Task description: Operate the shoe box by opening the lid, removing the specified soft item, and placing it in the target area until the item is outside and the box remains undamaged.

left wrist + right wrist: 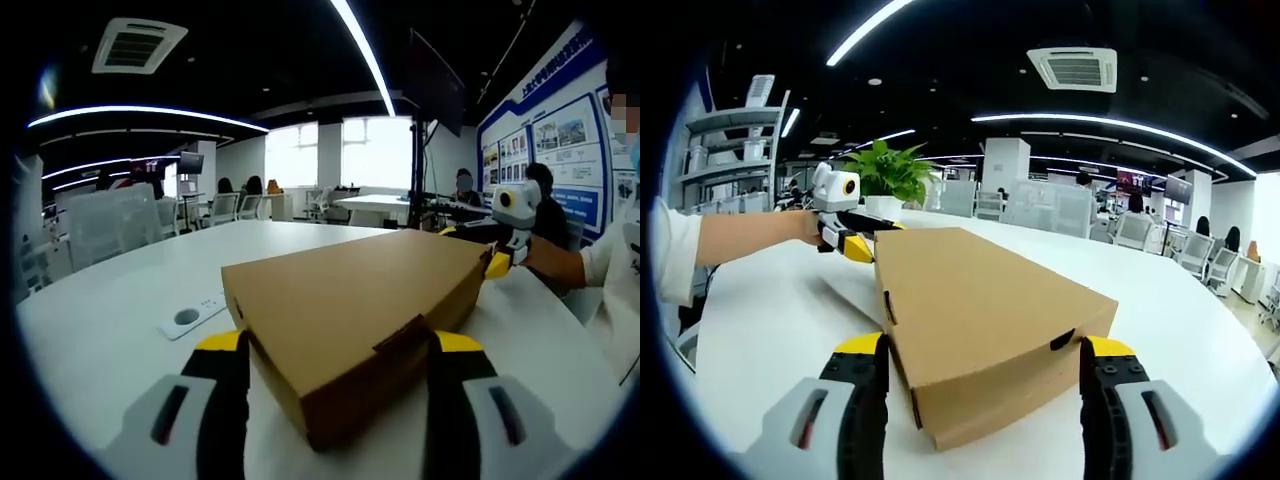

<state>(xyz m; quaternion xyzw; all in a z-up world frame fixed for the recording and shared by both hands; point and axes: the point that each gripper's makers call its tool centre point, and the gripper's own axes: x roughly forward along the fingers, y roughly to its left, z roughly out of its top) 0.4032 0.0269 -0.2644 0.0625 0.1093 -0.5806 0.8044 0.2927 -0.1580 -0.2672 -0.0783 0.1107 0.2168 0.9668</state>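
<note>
A closed brown cardboard shoe box lies flat on a white table, and we stand at both of its ends at once. In the left gripper view, the left gripper has its yellow-tipped jaws spread wide to either side of the box's near end; the jaws flank the cardboard, but we cannot tell whether they press on it. In the right gripper view, the right gripper stands the same way at the opposite end, jaws wide apart with the box corner between them, contact again unclear.

The lid is down, so whatever the box holds is hidden from us. A tuck tab shows on each near end face, and the lower edge of each is cut off behind the jaws. We find no brand or label on the cardboard.

Each gripper appears small at the far end in the other's view, held by a hand in a white sleeve; its jaw tips are hidden behind the box.

On the table, left of the box in the left gripper view, sits a small white panel with a round button, its markings too small to read. A blue wall board at far right carries posters and writing we cannot make out. A potted green plant stands beyond the box in the right gripper view. Seated people and white chairs fill the office behind, blurred.
</note>
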